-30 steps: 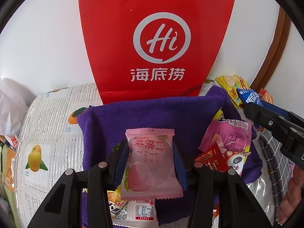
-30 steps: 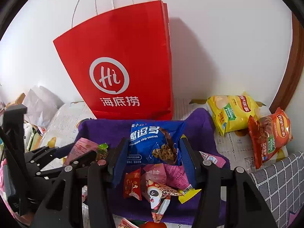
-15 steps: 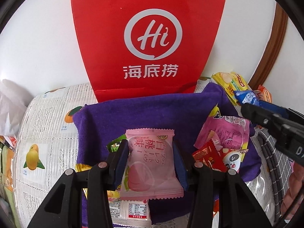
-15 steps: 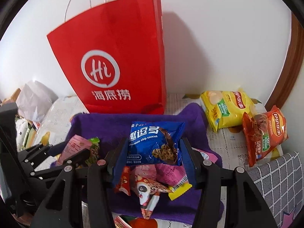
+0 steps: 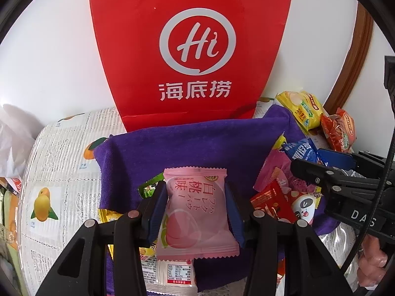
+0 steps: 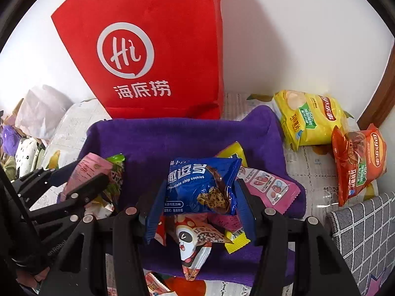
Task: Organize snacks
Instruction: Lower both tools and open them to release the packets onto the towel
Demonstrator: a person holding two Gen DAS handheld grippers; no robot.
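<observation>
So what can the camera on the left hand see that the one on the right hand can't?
Only the left wrist view shows the front of the pink peach snack clamped in the left gripper, with a white packet beneath it. Only the right wrist view shows the front of the blue cookie bag in the right gripper, and a grey checked cloth. Both show the red paper bag, purple towel and both chip bags.

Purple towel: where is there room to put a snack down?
The back of the purple towel, in front of the red paper bag, is bare. Its front right is crowded around the pink packet and panda packet.
</observation>
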